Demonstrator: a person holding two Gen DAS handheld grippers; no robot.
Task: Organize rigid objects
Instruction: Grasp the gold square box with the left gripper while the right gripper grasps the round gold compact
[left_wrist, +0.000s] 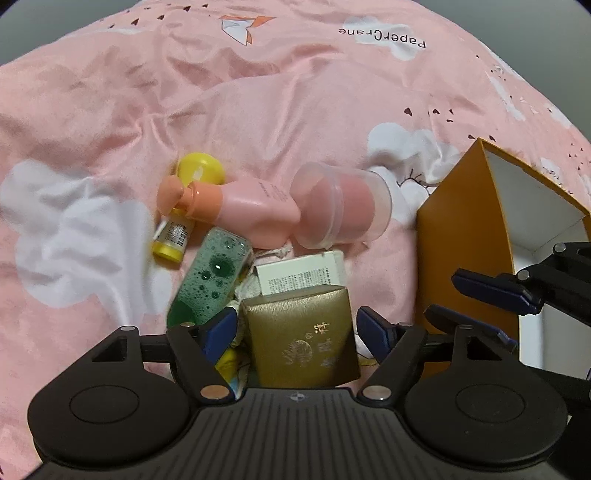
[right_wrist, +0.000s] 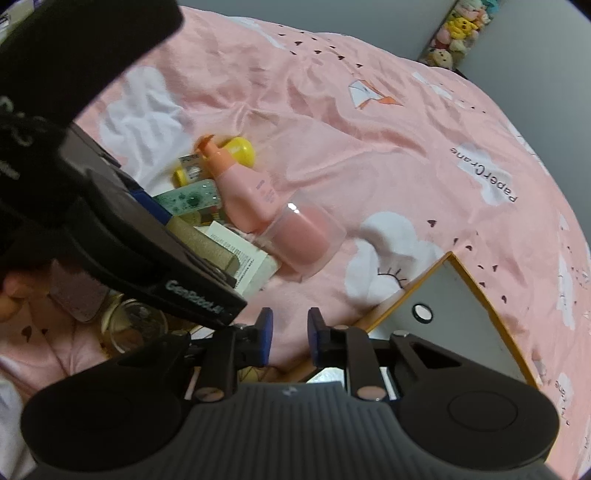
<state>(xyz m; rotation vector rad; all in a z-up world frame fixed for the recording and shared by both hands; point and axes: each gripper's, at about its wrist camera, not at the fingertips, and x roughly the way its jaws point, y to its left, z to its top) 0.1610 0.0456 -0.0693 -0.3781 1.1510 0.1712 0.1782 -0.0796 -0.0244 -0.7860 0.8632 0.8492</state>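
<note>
My left gripper (left_wrist: 297, 326) is shut on a gold box (left_wrist: 301, 334), held just above the pile on the pink bedspread. Beyond it lie a white box (left_wrist: 299, 273), a green foamy bottle (left_wrist: 212, 277), a pink pump bottle (left_wrist: 243, 210), a clear jar with a pink inside (left_wrist: 341, 205) and a yellow bottle (left_wrist: 173, 236) with a yellow ball (left_wrist: 201, 168) behind. An orange open box (left_wrist: 465, 236) with a white inside stands at the right. My right gripper (right_wrist: 290, 338) is open and empty at that box's near left edge (right_wrist: 388, 299); it also shows in the left view (left_wrist: 476, 301).
A small round ring-like thing (right_wrist: 423, 313) lies inside the orange box. A glass jar (right_wrist: 133, 328) lies at the lower left under the left gripper body. Stuffed toys (right_wrist: 458, 29) stand far off beyond the bed.
</note>
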